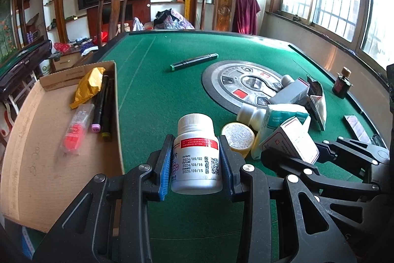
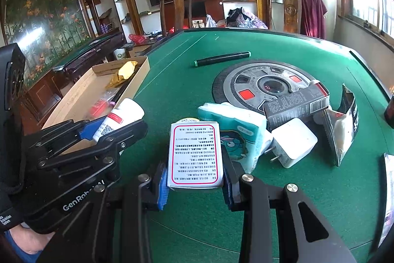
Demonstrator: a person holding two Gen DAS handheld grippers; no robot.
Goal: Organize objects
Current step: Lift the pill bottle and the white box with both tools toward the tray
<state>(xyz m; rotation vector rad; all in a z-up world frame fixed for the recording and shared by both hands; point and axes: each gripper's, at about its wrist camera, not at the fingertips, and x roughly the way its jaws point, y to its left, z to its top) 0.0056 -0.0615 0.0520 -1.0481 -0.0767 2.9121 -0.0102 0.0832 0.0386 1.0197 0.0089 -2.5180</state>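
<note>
Bottle point(image 1: 197, 152), white with ribbed cap and red label band, clamped upright in left tongs point(image 1: 197, 164) at lower centre of frame, lifted off green bench point(image 1: 160, 90). Medicine box point(image 2: 194, 154), white with red-bordered print, clamped in right tongs point(image 2: 194, 179) at lower centre. Carrying step, apparently: both picks made, neither item stowed. Next move likely leftward to cardboard tray point(image 1: 37, 139) at left of frame, clearing its wall, lowering beside markers point(image 1: 103, 110), then releasing.

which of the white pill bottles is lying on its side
The small white bottle lying at the edge of the round centre panel; the labelled pill bottle is upright in the left gripper's jaws.
</note>
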